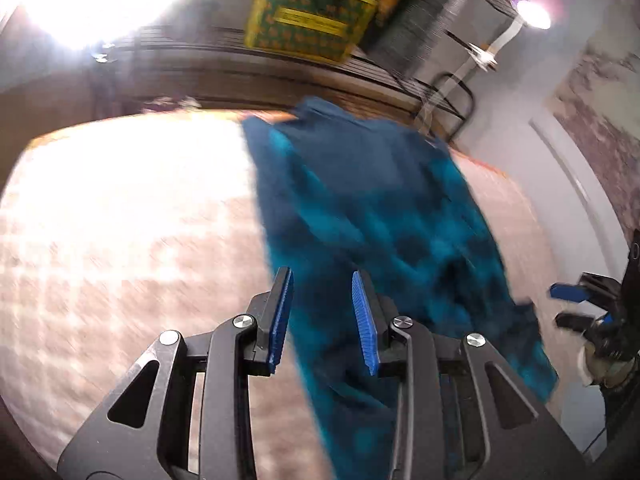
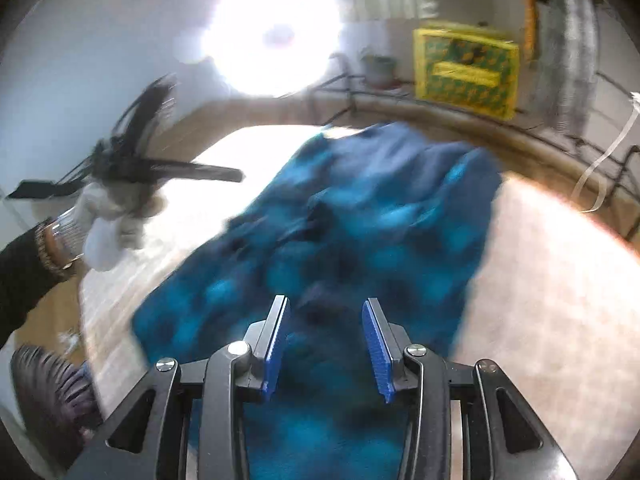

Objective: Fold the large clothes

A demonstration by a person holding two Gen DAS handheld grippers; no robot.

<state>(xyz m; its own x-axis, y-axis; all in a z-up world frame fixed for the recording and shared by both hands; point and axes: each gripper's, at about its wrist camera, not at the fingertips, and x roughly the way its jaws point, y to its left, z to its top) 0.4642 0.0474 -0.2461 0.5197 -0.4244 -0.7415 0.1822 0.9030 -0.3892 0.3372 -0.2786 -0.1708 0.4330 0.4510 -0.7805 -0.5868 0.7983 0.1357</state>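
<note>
A large teal and dark blue patterned garment [image 1: 372,216] lies spread lengthwise on a pinkish bed surface [image 1: 120,220]; it also shows in the right wrist view [image 2: 360,232]. My left gripper [image 1: 322,292] is open and empty, held above the garment's near left edge. My right gripper [image 2: 326,320] is open and empty above the garment's near end. The right gripper also shows at the right edge of the left wrist view [image 1: 572,304]. The left gripper, held by a white-gloved hand [image 2: 112,216], shows blurred at the left of the right wrist view. Both views are motion-blurred.
A yellow and green patterned box [image 1: 308,16] stands on a dark rail or shelf beyond the bed, also in the right wrist view [image 2: 466,66]. A bright lamp [image 2: 272,36] glares on the far wall. A white wall [image 1: 532,168] runs along the bed's right side.
</note>
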